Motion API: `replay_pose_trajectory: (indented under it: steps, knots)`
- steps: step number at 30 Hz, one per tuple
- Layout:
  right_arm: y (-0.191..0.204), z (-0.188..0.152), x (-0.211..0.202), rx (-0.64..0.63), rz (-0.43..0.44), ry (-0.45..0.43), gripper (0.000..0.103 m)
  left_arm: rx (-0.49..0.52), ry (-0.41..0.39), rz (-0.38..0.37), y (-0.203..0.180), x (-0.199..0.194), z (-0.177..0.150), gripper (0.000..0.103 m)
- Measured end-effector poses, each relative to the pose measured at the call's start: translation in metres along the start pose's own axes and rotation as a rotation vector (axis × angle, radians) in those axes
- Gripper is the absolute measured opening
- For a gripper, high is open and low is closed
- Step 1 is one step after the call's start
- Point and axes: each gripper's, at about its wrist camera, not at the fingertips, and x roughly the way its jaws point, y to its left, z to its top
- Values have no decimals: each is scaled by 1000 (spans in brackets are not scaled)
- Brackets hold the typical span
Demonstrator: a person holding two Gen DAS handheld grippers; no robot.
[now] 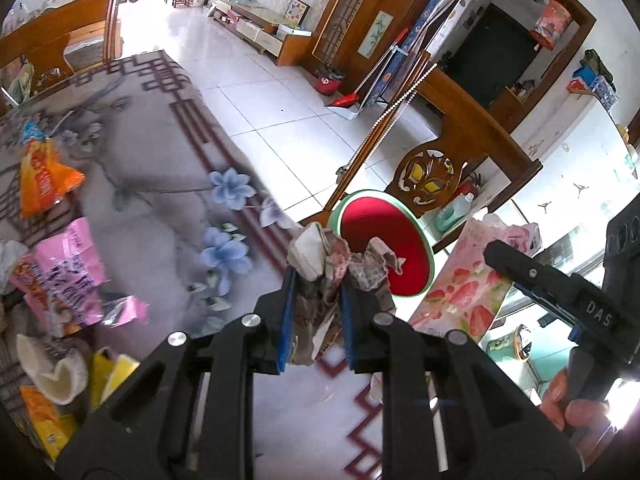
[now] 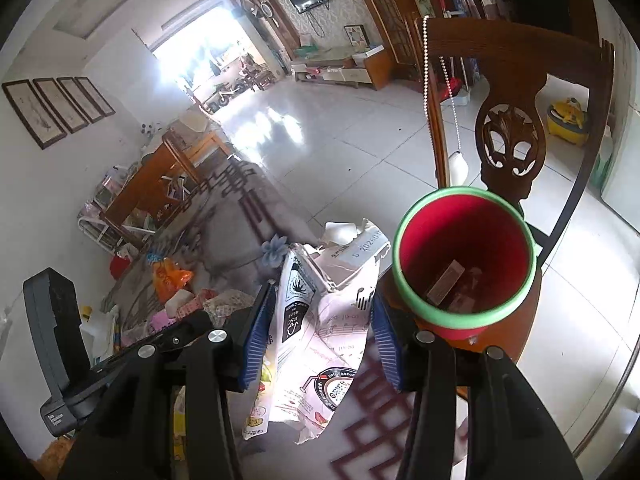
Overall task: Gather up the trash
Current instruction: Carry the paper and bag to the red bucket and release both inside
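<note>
Left gripper (image 1: 318, 300) clamps crumpled paper (image 1: 340, 260), right gripper (image 2: 320, 328) pinches the pink wrapper (image 2: 320, 320); centre both over the red bin (image 2: 464, 260) before letting go.

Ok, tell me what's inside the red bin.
The red bin holds a flat rectangular scrap and some darker pieces at the bottom. Its green rim hides the nearest part of the floor.
</note>
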Motion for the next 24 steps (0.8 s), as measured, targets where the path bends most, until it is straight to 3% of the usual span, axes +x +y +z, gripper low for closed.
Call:
replay_pose_trajectory:
  steps: [11, 24]
  knots:
    - [-82, 50, -20, 67, -47, -82, 46, 21, 12, -66, -62, 52, 27, 20]
    - [-146, 88, 7, 112, -143, -112, 48, 72, 103, -98, -116, 139, 59, 22]
